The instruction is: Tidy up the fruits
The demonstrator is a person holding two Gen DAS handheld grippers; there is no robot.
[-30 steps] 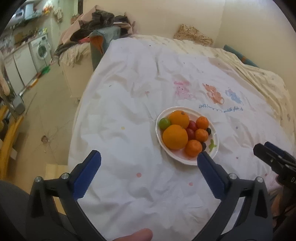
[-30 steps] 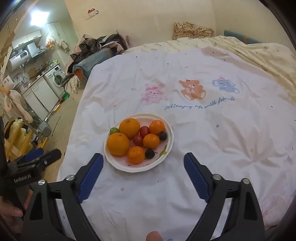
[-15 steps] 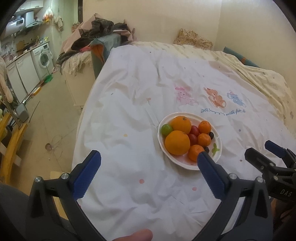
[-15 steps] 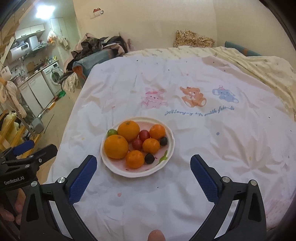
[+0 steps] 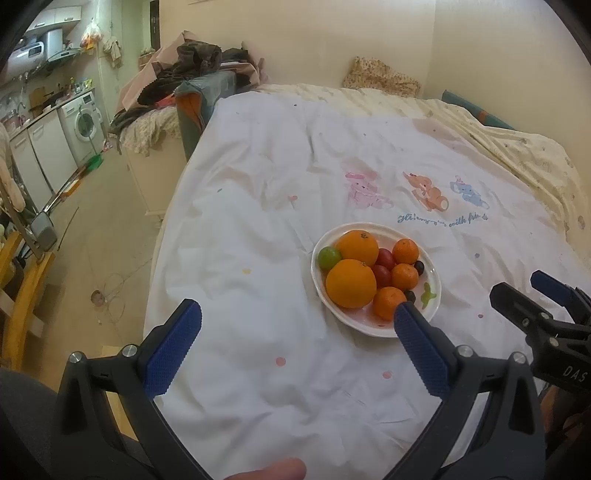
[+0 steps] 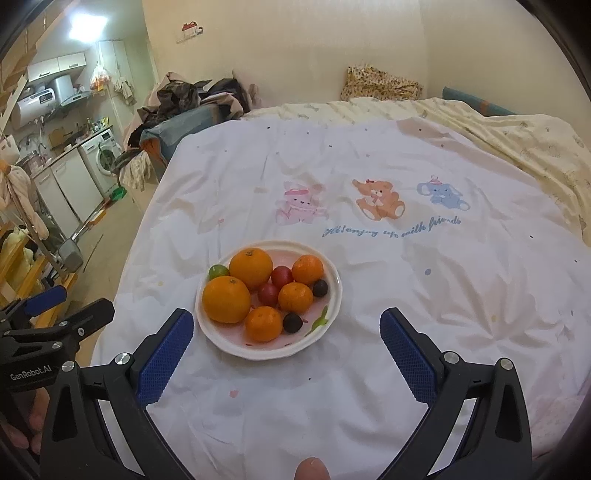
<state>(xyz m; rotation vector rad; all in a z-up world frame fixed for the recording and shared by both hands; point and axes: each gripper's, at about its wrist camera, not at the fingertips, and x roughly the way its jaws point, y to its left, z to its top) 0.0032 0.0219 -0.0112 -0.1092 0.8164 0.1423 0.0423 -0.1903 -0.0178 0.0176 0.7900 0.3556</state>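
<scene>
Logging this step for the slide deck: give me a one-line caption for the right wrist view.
Open right gripper above a white plate of oranges, tangerines and small fruits on a cartoon-print sheet.

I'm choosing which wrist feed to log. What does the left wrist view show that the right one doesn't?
Only the left wrist view shows the right gripper, at its right edge. Only the right wrist view shows the left gripper, at its left edge, and a lit ceiling lamp. Both show the plate of fruit on the white sheet, the cartoon print and the washing machine.
</scene>
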